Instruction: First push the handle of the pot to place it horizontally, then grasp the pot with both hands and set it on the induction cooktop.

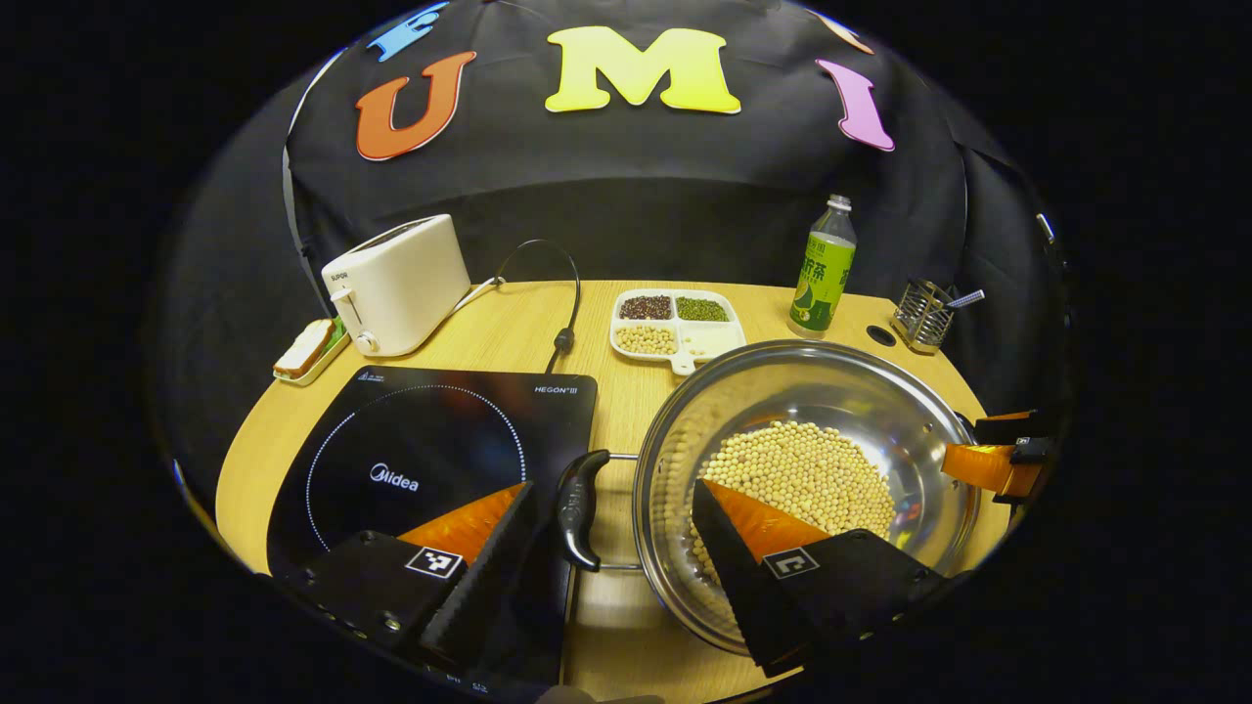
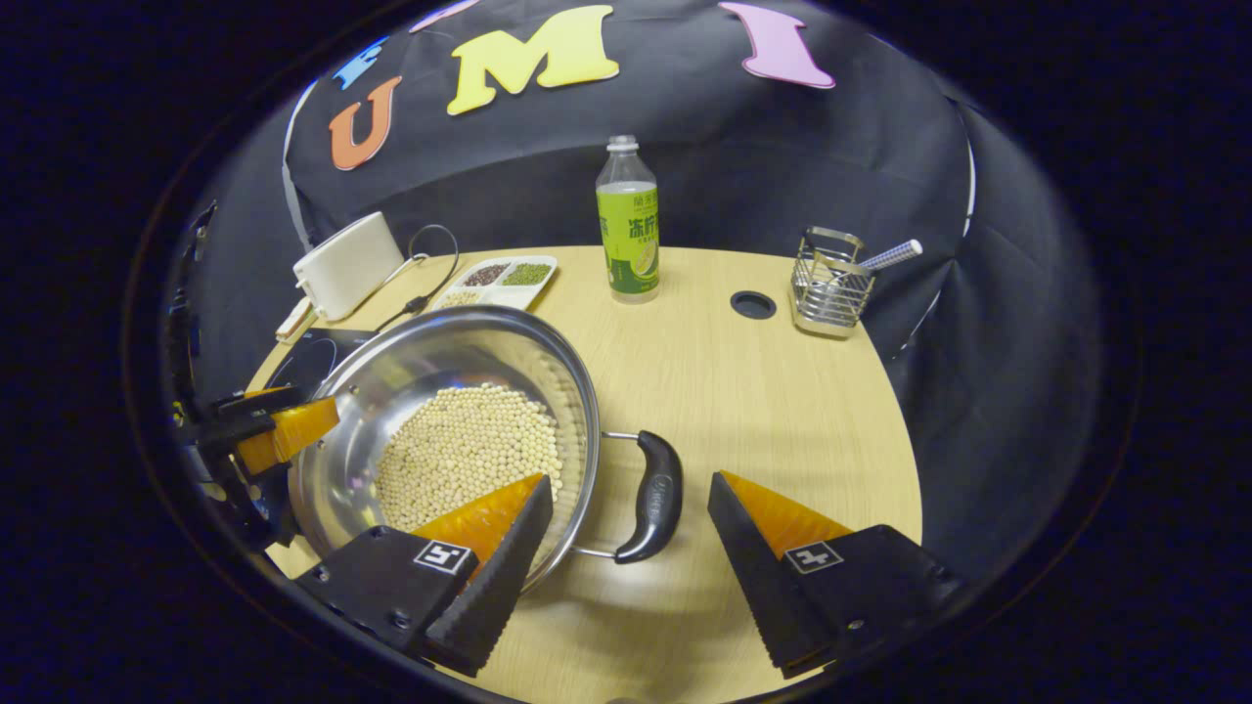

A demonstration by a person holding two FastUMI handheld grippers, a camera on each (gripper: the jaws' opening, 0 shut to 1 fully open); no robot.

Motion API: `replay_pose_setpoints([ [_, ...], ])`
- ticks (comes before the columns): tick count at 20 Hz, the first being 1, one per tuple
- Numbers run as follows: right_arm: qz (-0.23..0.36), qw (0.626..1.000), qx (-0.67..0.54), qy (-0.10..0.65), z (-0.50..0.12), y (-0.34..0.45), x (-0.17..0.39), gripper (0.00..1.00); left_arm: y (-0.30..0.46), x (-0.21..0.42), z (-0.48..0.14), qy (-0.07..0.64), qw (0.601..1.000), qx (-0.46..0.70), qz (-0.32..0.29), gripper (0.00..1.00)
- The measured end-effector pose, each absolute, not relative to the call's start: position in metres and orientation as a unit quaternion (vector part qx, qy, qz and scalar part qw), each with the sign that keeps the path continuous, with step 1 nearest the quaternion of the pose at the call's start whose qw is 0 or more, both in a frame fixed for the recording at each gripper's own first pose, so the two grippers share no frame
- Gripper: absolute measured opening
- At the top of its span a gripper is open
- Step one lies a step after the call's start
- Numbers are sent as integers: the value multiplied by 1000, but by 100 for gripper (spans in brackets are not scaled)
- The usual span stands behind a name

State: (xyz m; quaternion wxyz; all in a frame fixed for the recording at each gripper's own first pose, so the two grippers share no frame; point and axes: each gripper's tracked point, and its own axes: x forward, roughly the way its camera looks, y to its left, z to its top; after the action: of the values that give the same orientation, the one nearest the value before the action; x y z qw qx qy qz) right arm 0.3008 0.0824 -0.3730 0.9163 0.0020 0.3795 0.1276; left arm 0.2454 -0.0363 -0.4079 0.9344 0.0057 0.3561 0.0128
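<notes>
With each handle between wide-open jaws holding nothing, close the left gripper (image 1: pixel 611 523) and right gripper (image 2: pixel 631 518) evenly, then lift the pot (image 1: pixel 812 391) level toward the cooktop (image 1: pixel 430 430) at 9 o'clock.

white toaster (image 1: pixel 399 284), green bottle (image 2: pixel 628 223), bean tray (image 1: pixel 675 326), wire caddy (image 2: pixel 831 284)

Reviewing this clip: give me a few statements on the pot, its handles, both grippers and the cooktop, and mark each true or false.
1. The pot holds pale beans. True.
2. The pot sits on the induction cooktop. False: it rests on the table beside the cooktop.
3. The left gripper is shut on a pot handle. False: its fingers are open, the handle between them, untouched.
4. The right gripper straddles the other handle, open. True.
5. A bottle stands on the table. True.
</notes>
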Motion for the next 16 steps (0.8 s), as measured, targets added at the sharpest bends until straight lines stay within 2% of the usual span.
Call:
replay_pose_setpoints([
  [3, 127, 913, -10, 387, -377, 85, 309, 91, -39, 252, -418, 368, 930, -1, 18, 95],
  [4, 122, 915, -9, 385, -377, 85, 311, 89, -38, 253, -420, 372, 928, -2, 23, 90],
  [5, 118, 914, -9, 387, -380, 86, 314, 73, -35, 253, -422, 376, 926, -2, 29, 87],
  [6, 116, 914, -9, 388, -379, 85, 311, 70, -33, 255, -422, 373, 927, 1, 33, 84],
  [9, 110, 909, -10, 401, -380, 84, 310, 67, -29, 258, -427, 378, 925, 5, 39, 76],
  [10, 103, 906, -9, 409, -380, 84, 309, 67, -29, 258, -426, 378, 925, 6, 38, 68],
  [11, 95, 905, -10, 415, -380, 84, 310, 67, -28, 256, -424, 381, 924, 7, 38, 68],
  [12, 89, 903, -13, 419, -380, 84, 310, 66, -28, 258, -424, 382, 923, 8, 37, 58],
  [13, 84, 902, -17, 422, -381, 84, 310, 65, -28, 259, -424, 382, 923, 8, 37, 68],
  [14, 81, 901, -21, 426, -380, 84, 308, 68, -28, 260, -424, 382, 923, 8, 35, 67],
  [16, 72, 898, -10, 435, -379, 84, 306, 63, -29, 263, -425, 383, 923, 14, 27, 64],
])
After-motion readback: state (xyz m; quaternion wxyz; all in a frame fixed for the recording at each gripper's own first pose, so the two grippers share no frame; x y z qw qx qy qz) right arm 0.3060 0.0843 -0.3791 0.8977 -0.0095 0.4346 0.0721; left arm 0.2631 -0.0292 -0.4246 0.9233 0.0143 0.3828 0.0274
